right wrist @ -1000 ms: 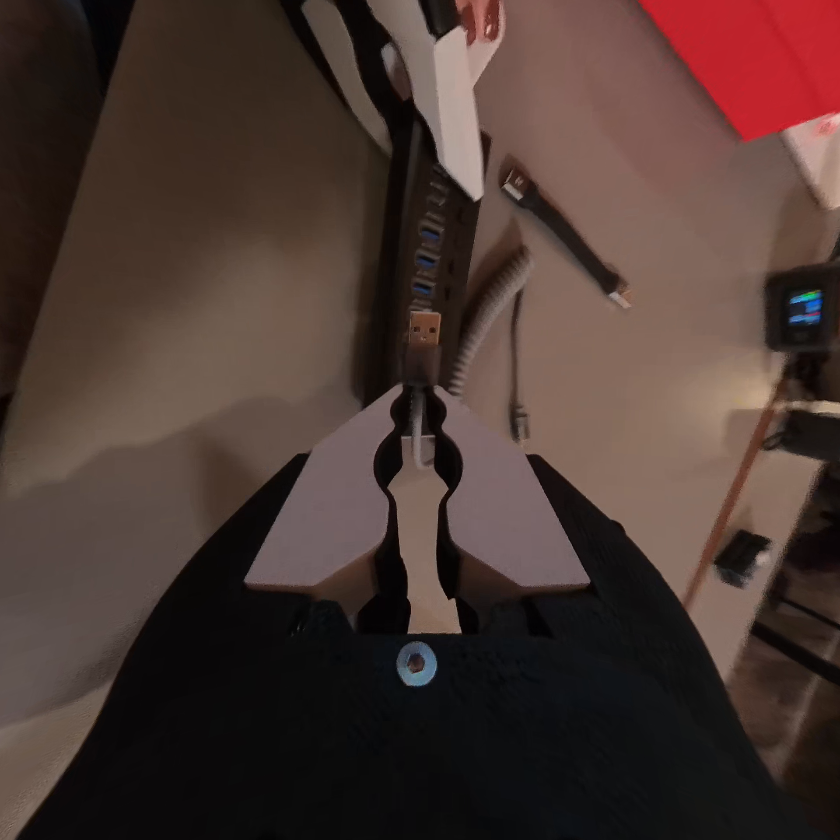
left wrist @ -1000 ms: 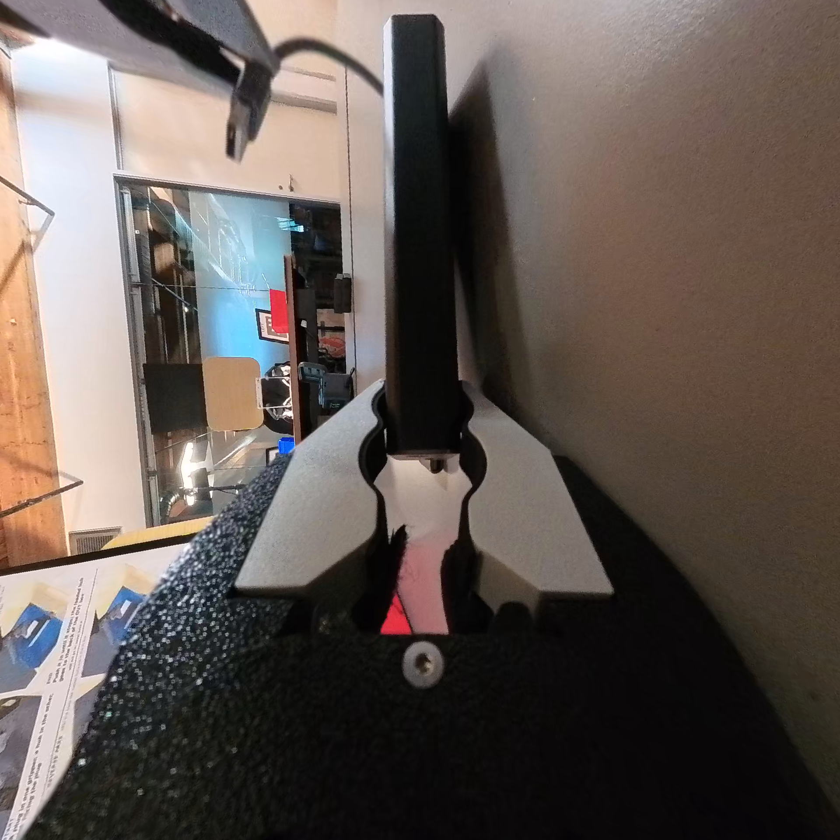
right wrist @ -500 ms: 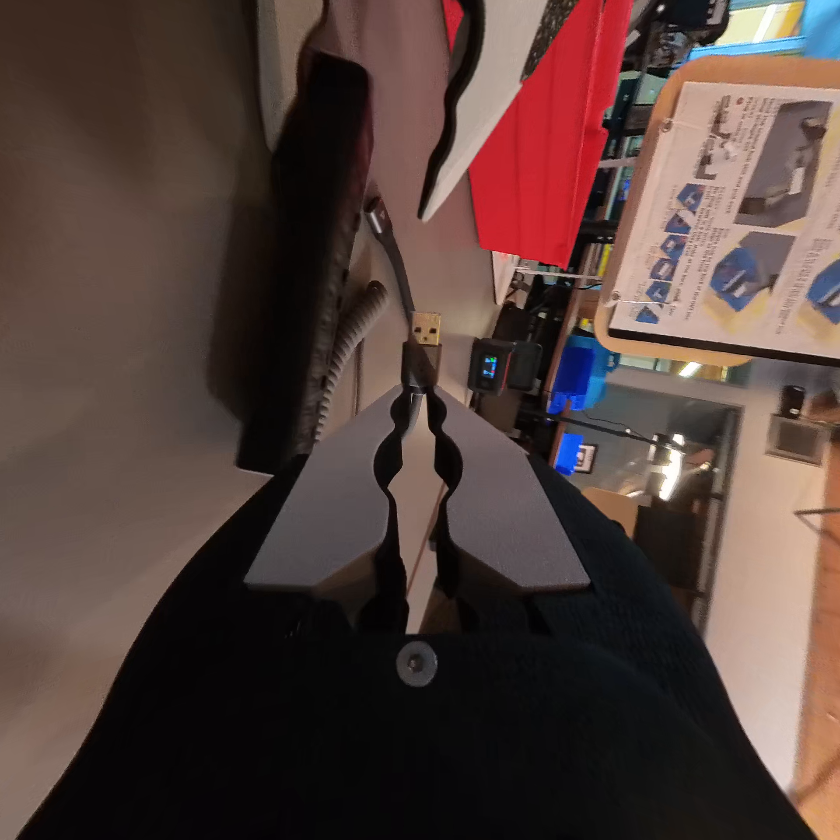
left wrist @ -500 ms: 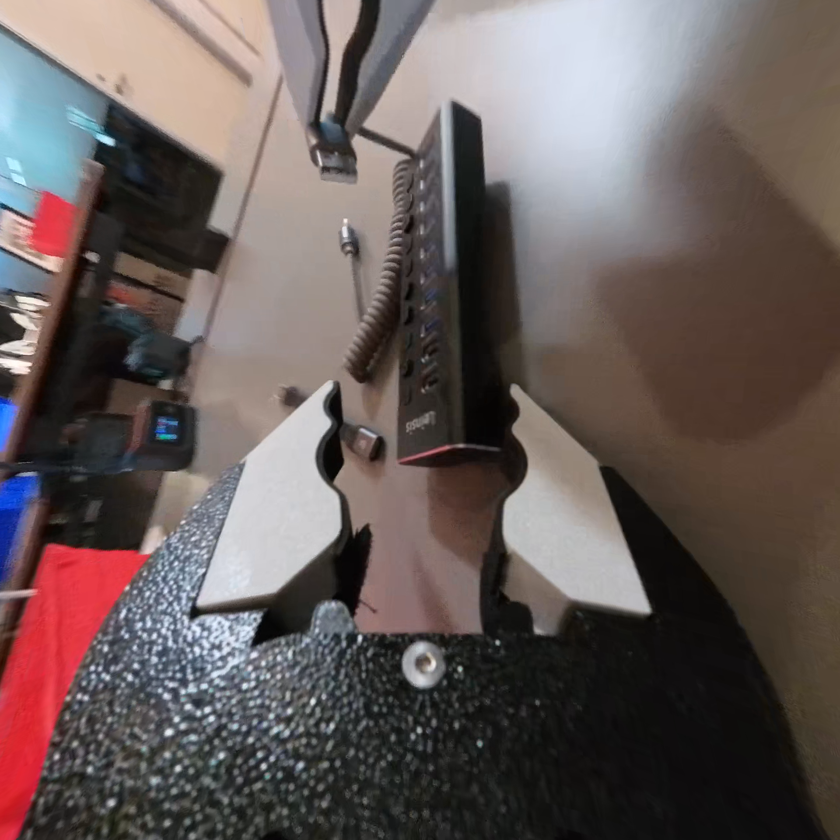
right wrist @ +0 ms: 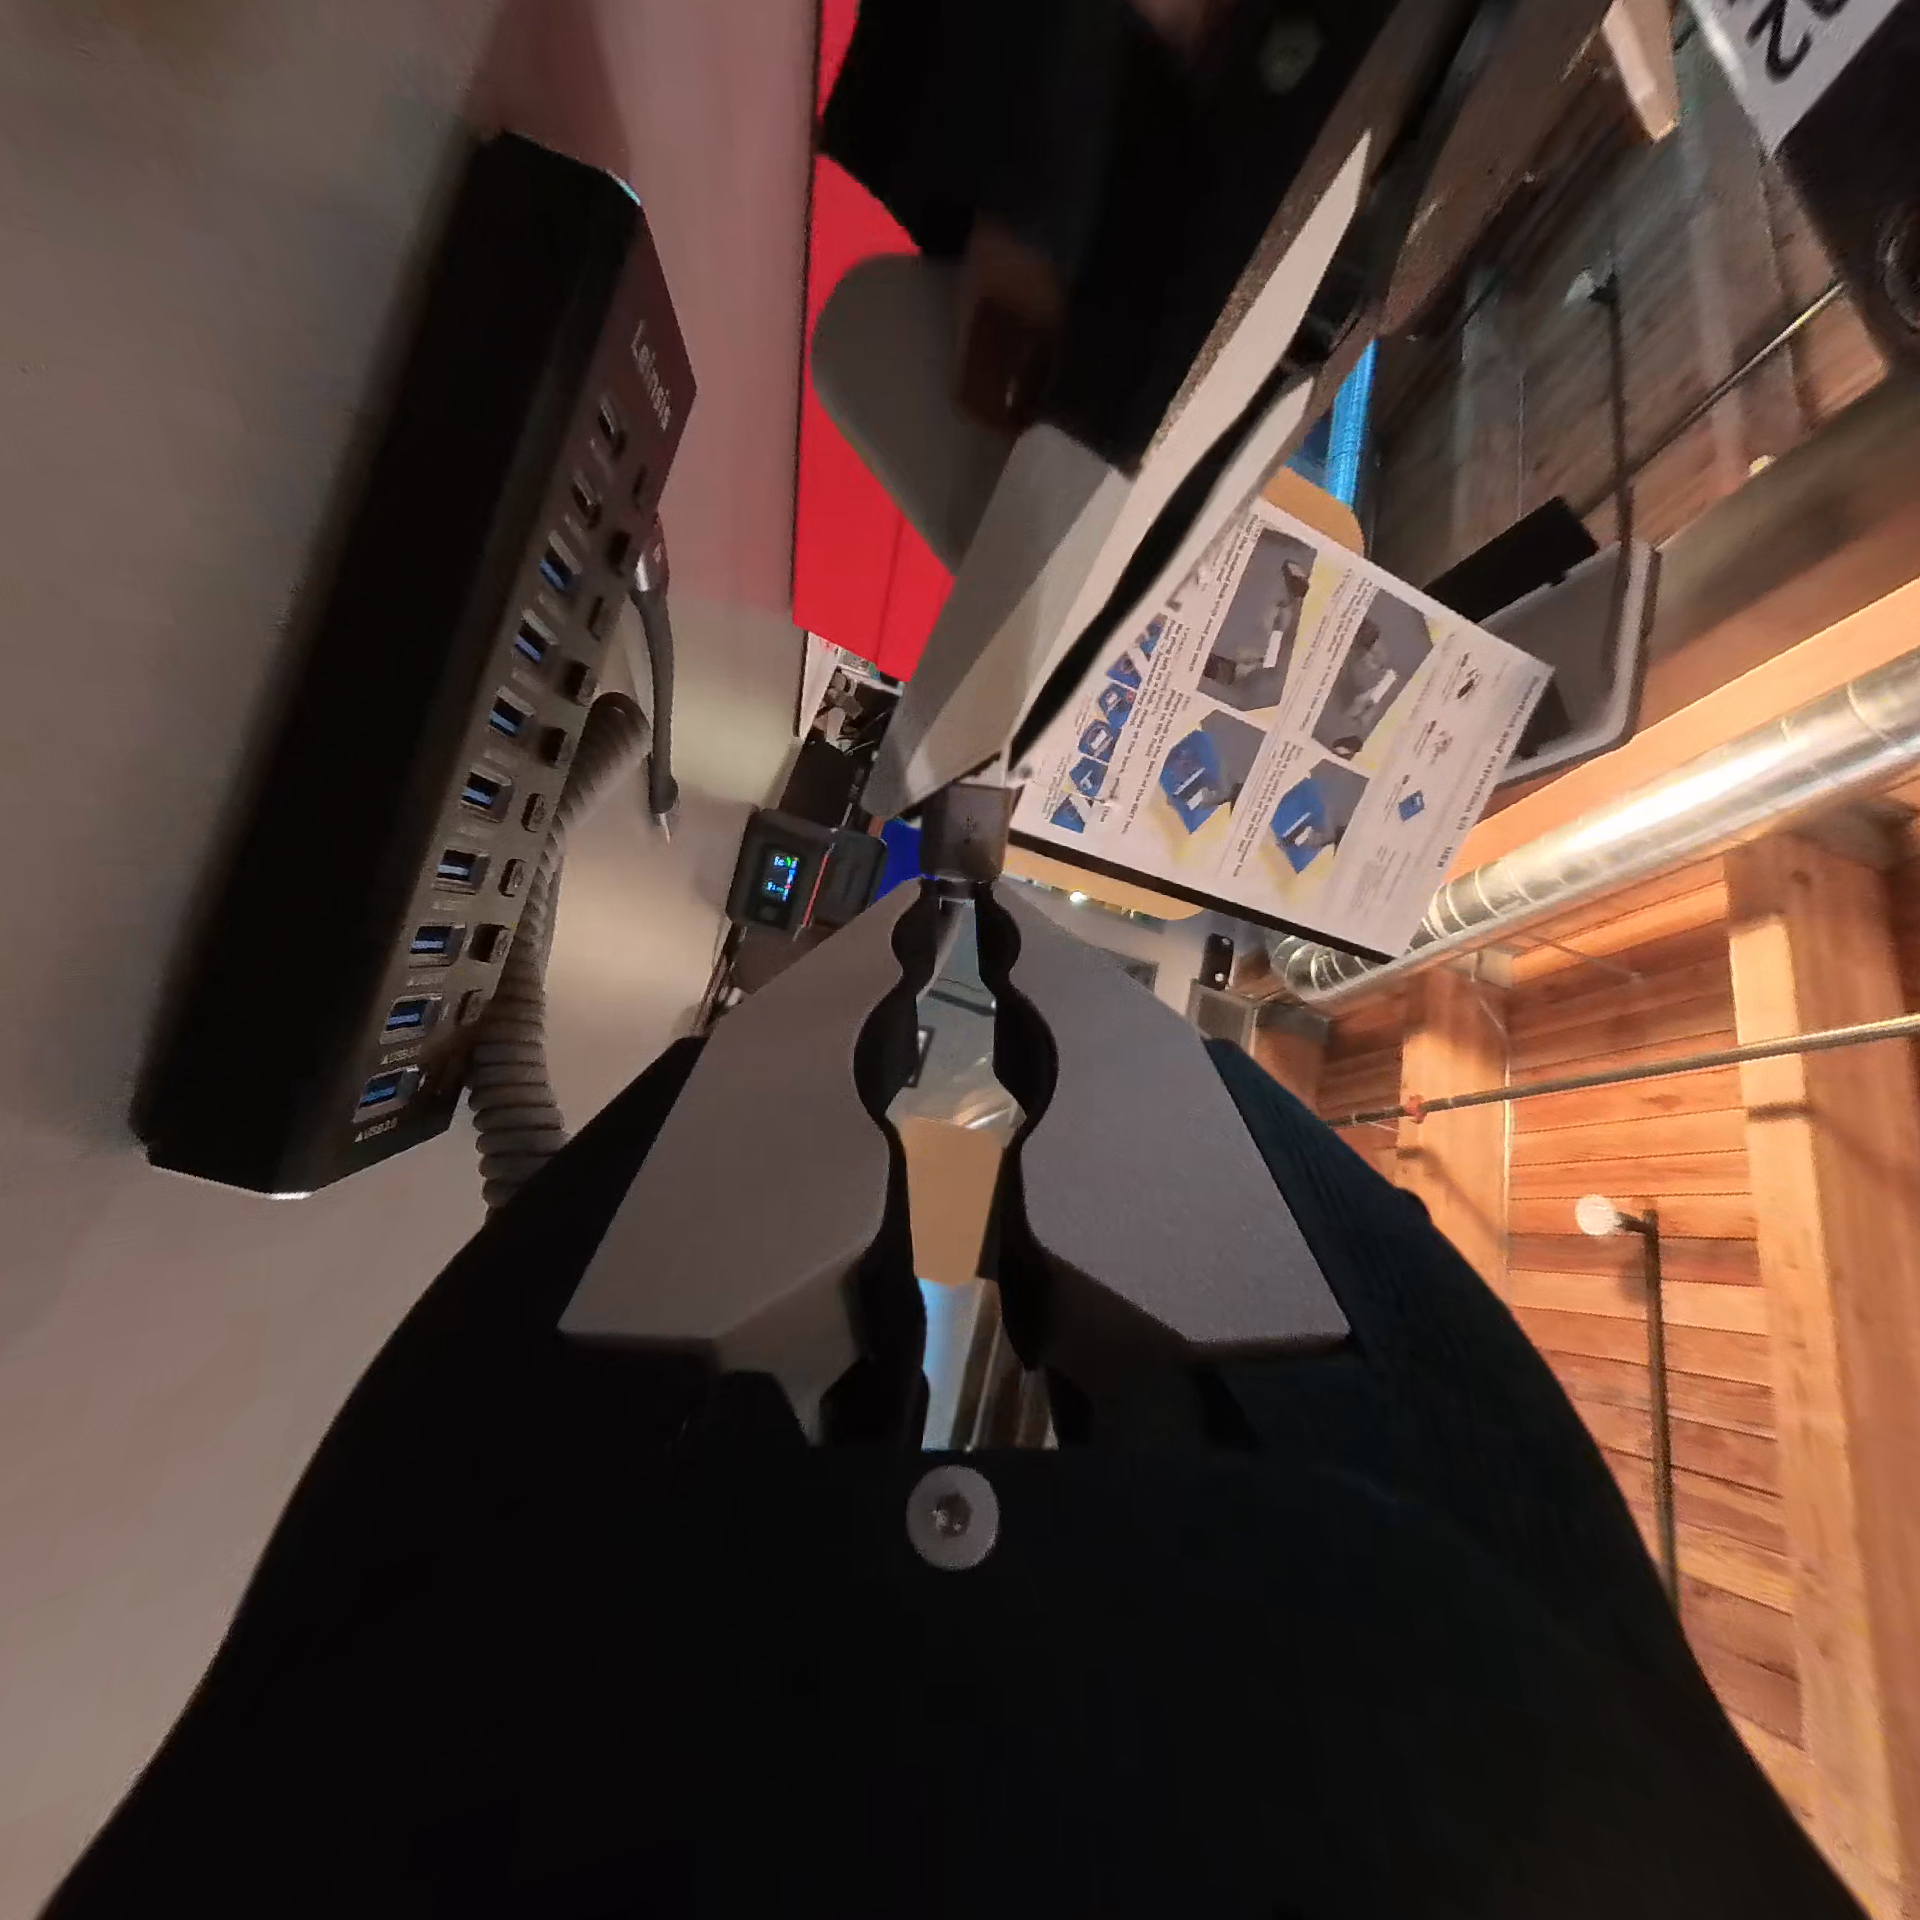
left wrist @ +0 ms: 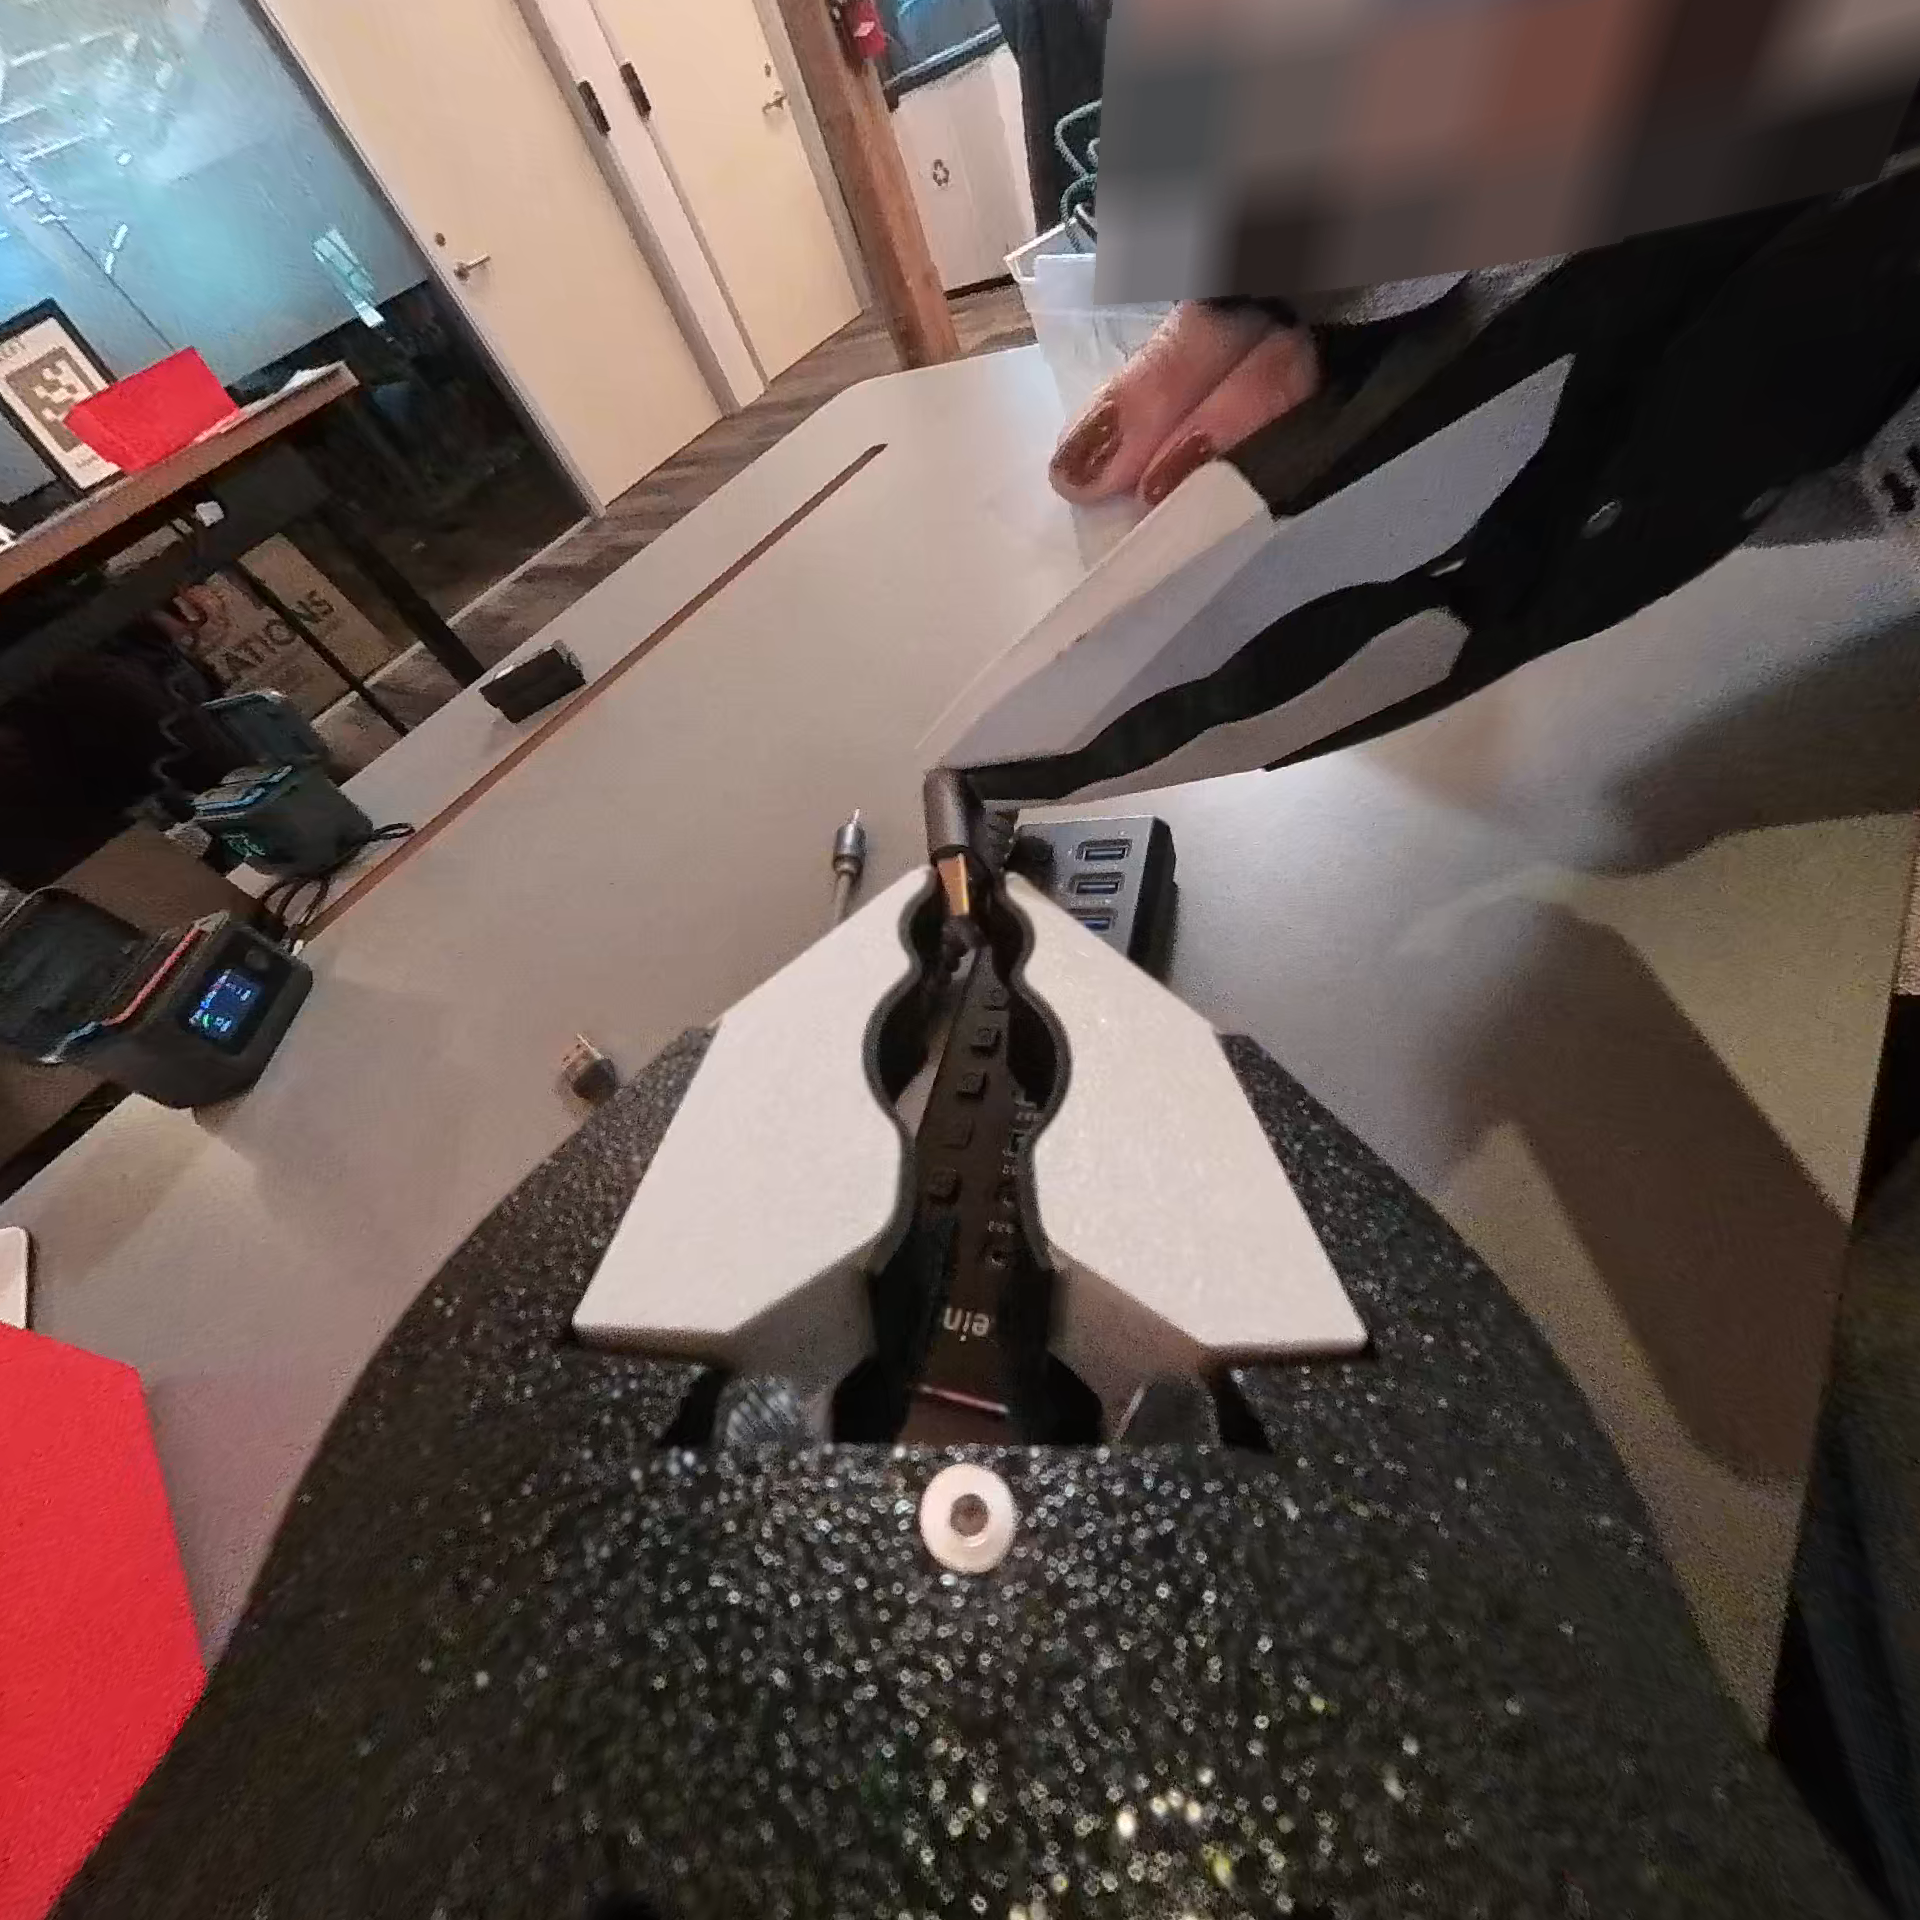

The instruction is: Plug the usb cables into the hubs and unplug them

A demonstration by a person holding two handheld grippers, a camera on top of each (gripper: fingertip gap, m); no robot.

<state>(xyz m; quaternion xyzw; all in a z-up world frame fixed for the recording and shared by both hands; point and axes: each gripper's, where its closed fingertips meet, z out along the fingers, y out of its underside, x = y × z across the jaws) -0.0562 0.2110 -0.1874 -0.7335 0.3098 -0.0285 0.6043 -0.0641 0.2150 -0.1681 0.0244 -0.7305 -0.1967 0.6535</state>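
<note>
The long black USB hub lies flat on the grey table, its blue ports facing up. In the left wrist view its far end shows past my fingers, the rest through the gap between them. My right gripper is shut on the thin cable just behind a dark USB plug and holds it in the air above the hub. My left gripper is closed narrowly around the gold metal end of that plug. The two grippers meet tip to tip at the plug.
A grey coiled cable and a short dark cable lie beside the hub. A jack plug, a small adapter, a device with a lit screen and a red box sit to the left. My left and right fingertips are right by each other.
My left gripper let go of the hub it held upright, opened, then closed around the plug's metal end. The hub now lies on the table. My right gripper kept the cable and turned.
</note>
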